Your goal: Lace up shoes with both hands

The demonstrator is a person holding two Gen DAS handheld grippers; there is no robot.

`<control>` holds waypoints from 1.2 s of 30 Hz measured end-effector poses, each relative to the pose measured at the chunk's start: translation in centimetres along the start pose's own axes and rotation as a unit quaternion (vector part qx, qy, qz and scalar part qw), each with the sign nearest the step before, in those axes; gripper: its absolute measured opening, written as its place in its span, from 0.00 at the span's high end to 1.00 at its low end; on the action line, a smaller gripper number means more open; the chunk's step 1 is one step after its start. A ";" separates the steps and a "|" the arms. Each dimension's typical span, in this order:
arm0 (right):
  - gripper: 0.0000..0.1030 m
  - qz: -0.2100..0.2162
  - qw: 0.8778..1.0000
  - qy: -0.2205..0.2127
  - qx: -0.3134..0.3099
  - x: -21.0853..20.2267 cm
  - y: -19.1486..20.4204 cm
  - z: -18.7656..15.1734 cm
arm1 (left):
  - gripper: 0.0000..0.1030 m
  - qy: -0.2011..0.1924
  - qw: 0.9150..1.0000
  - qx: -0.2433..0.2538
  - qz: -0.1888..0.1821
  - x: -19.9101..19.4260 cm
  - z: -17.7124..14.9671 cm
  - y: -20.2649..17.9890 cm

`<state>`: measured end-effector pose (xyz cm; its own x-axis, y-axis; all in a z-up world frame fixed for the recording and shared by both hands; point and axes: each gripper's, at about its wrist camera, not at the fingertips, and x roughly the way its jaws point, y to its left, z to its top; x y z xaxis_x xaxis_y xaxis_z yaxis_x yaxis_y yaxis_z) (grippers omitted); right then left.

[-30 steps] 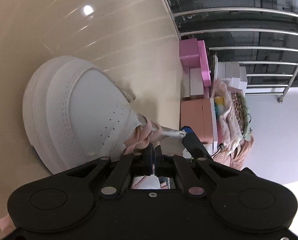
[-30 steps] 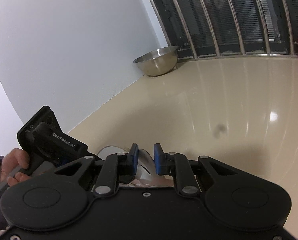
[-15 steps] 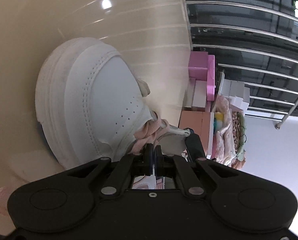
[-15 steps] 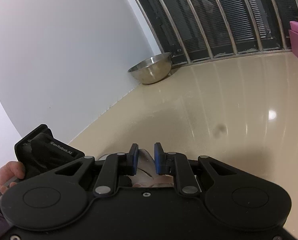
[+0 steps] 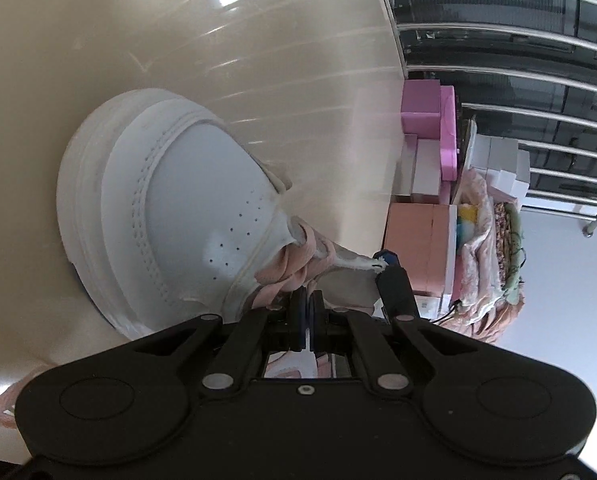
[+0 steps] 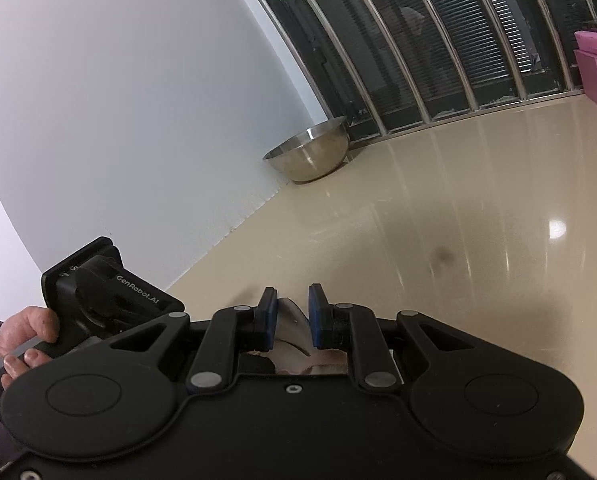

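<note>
The white shoe (image 5: 170, 208) lies on the beige floor (image 5: 258, 40) at centre-left of the left wrist view, toe toward the upper left, long axis running down-right to its pink lace (image 5: 286, 272). The left gripper (image 5: 307, 312), directly below the lace, is pinched shut on it. The right gripper (image 6: 292, 320) stands slightly parted with shoe between its jaws; whether it grips is unclear.

R gripper (image 6: 292, 316) jaws slightly apart over shoe (image 6: 292, 318), L gripper (image 6: 98, 288) in hand (image 6: 22, 340), steel bowl (image 6: 308, 154) by wall, beige floor (image 6: 438, 208)
</note>
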<state>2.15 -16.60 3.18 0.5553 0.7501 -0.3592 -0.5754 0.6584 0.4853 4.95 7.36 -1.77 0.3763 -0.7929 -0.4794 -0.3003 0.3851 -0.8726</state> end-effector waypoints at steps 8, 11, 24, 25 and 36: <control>0.83 0.006 1.000 -0.011 0.010 -0.2 -0.1 -0.4 | 0.96 -0.028 0.999 -0.015 -0.015 -0.3 -0.5 0.5; 0.83 0.008 1.000 -0.014 0.012 -0.1 -0.2 -0.5 | 0.96 -0.037 0.999 -0.005 -0.020 -0.6 -1.0 0.5; 0.83 0.017 0.999 -0.019 0.025 0.0 -0.5 -0.5 | 0.96 -0.067 0.997 0.016 -0.020 -1.1 -2.1 -0.6; 0.83 0.017 0.999 -0.018 0.025 0.0 -0.6 -0.5 | 0.96 -0.069 0.997 0.015 -0.020 -1.1 -2.2 -0.6; 0.82 0.021 0.999 -0.020 0.030 0.0 -0.7 -0.5 | 0.97 -0.075 0.997 0.019 -0.021 -1.1 -2.4 -0.7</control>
<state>2.25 -17.01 2.42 0.5557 0.7729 -0.3064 -0.5620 0.6207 0.5467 2.68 6.81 -0.44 0.5147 -0.7307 -0.4484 -0.2487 0.3733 -0.8937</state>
